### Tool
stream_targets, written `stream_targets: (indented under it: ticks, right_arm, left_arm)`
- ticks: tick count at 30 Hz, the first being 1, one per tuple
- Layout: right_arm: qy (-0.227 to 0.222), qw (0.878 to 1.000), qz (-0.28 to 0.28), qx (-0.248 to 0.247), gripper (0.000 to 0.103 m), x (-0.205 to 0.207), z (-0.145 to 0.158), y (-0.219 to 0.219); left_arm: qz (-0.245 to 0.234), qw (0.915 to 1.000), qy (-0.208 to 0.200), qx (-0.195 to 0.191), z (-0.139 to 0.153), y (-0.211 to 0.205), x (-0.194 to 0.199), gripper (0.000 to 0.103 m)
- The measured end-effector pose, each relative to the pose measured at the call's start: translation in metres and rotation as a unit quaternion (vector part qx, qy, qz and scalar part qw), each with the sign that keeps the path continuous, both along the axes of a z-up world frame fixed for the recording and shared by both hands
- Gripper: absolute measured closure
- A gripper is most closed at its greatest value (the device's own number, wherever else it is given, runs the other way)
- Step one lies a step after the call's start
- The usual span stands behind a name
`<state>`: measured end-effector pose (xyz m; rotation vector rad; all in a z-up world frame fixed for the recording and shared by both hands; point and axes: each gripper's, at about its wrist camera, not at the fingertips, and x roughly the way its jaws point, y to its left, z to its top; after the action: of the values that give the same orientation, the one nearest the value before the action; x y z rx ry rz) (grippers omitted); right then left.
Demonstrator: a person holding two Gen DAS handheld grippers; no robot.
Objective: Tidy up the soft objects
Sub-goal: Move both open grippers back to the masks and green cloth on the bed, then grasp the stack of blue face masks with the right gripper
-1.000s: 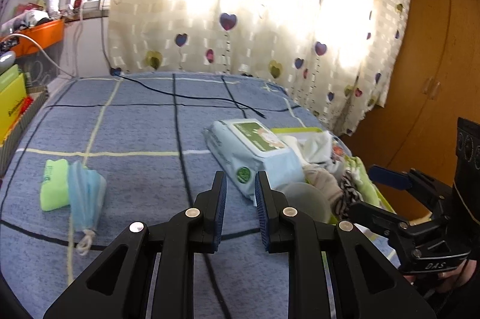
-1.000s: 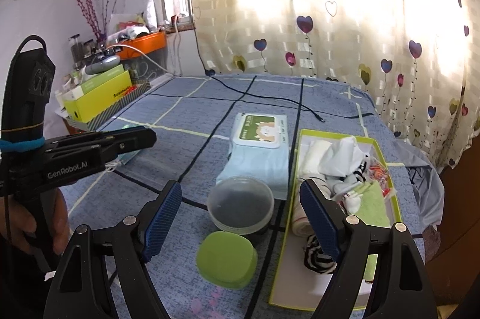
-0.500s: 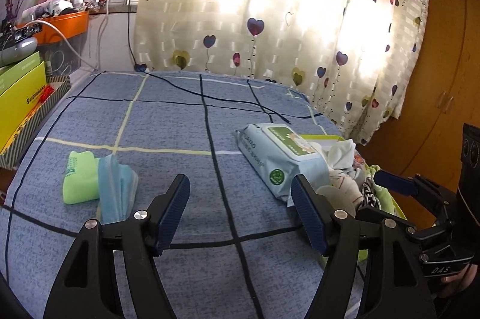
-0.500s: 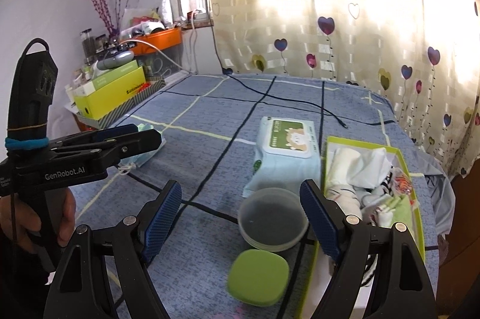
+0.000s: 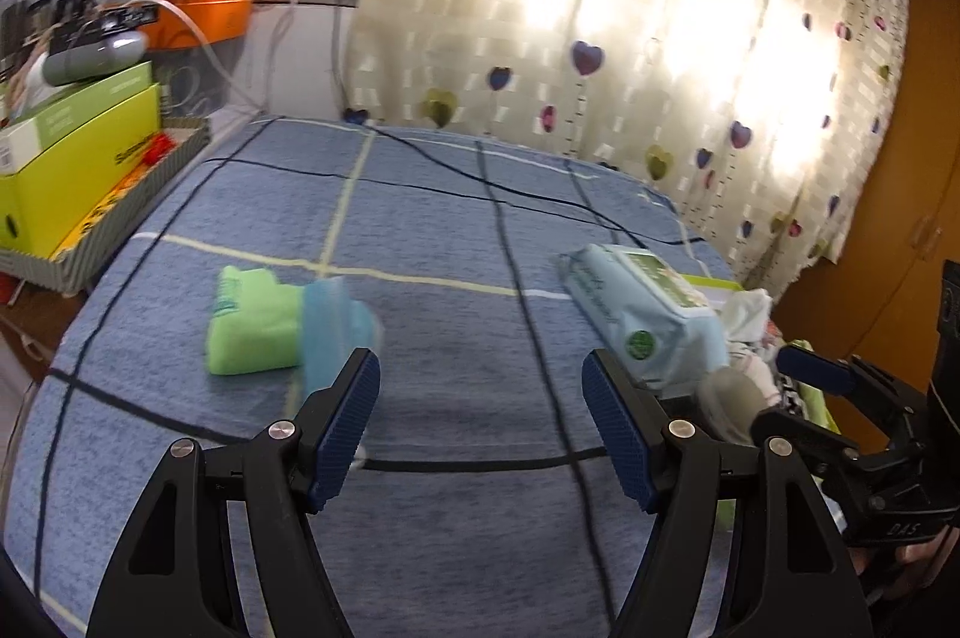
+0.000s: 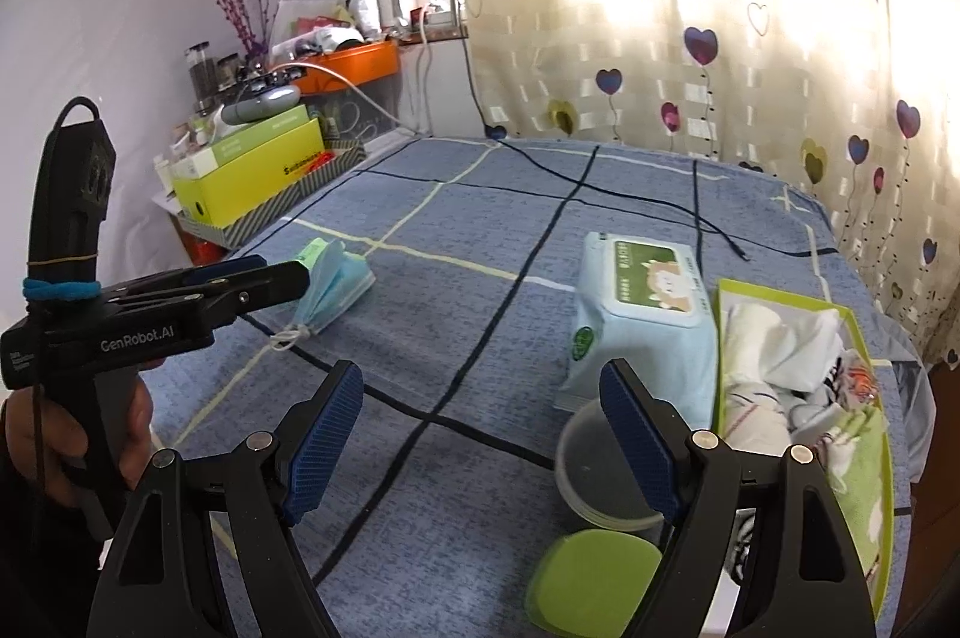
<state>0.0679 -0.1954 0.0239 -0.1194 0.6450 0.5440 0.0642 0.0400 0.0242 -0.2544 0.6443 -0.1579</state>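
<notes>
Left gripper: jaws spread wide, nothing between them; a second ago they stood nearly together, so they have opened for a pick. Its view has swung leftward over that second, and the blue face mask and green folded cloth, then at the left margin, now sit at about 11 o'clock from the fingertips, just beyond the left finger. Mask overlaps the cloth's right end.

Right gripper: jaws apart, empty, no change in spread.

Outward: wet-wipes pack at 1 o'clock in the right view, touching the green tray of bundled socks and cloths. Clear tub and green lid low at 5 o'clock. All on the blue bedspread.

Judgement: mask or cloth is the left gripper's target; likely bound for the tray.
</notes>
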Motion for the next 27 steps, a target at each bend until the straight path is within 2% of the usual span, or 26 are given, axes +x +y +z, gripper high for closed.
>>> stream_targets:
  ticks: [16,19,22,27]
  right_arm:
    - [0.002,1.0,0.028,0.005,0.021,0.006,-0.004,0.032]
    - [0.011,0.999,0.039,0.004,0.021,0.01,-0.007,0.042]
    - [0.022,0.999,0.047,0.003,0.015,0.013,-0.013,0.054]
    - [0.042,0.997,0.058,0.004,0.015,0.02,-0.02,0.076]
  left_arm:
    - [0.017,0.9998,0.008,0.003,-0.01,0.036,0.0,0.032]
    - [0.024,0.9997,0.006,0.004,-0.011,0.045,-0.002,0.032]
    - [0.03,0.9995,0.006,0.001,-0.012,0.055,-0.004,0.032]
    - [0.043,0.9989,0.012,-0.008,-0.016,0.075,-0.004,0.032]
